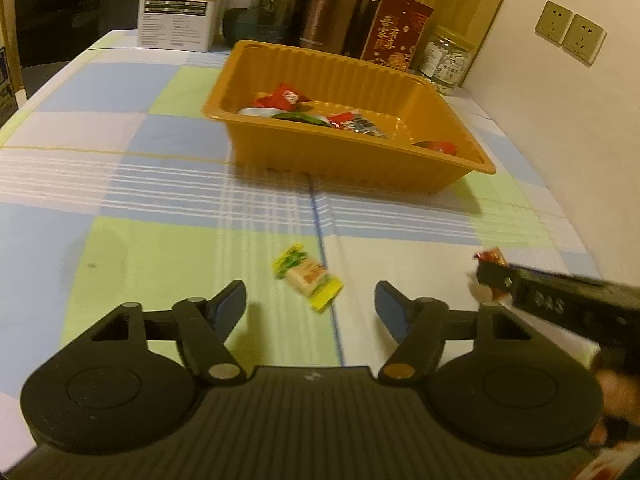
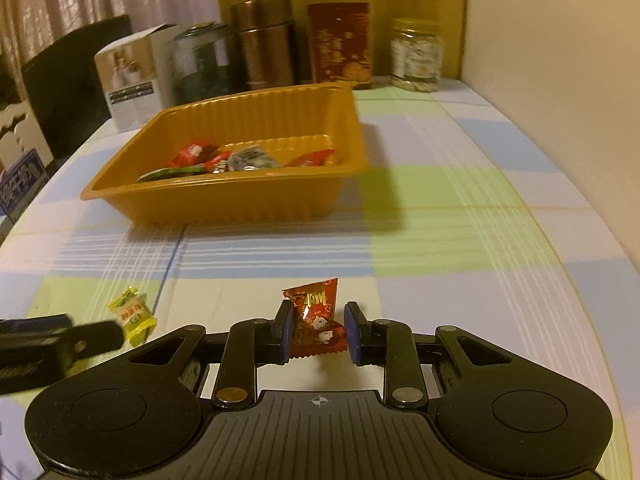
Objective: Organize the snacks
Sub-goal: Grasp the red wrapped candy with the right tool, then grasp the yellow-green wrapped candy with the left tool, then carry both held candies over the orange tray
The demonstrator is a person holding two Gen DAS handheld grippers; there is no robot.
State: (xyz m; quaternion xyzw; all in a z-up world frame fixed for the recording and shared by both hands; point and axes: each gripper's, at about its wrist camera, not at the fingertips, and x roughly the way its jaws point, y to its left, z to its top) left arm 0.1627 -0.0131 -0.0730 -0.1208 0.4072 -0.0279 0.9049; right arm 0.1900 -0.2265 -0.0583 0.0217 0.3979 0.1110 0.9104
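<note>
In the right wrist view the right gripper point(image 2: 318, 330) sits low in the centre of the frame, its blue pads point(image 2: 287, 330) close on either side of a red candy wrapper point(image 2: 316, 320); the left pad touches the wrapper, while a thin gap seems to remain at the right pad, so a firm grip cannot be confirmed. In the left wrist view the left gripper point(image 1: 310, 304) stands open at the bottom centre, its fingers spread wide, with the yellow-green candy point(image 1: 306, 282) lying on the checked tablecloth point(image 1: 120, 200) just ahead of the gap, touching neither finger. The two candies lie near each other, and each gripper's tip shows at the side edge of the other's view. Bare cloth stretches from both candies up to the orange tray point(image 2: 224, 204), which holds several wrapped snacks and stands in the upper middle of both frames. Behind its far rim a white box point(image 2: 128, 80), tins point(image 2: 264, 40) and a jar point(image 2: 416, 56) line the table's back edge. A cream wall point(image 1: 560, 120) borders the cloth at the right of both frames.
</note>
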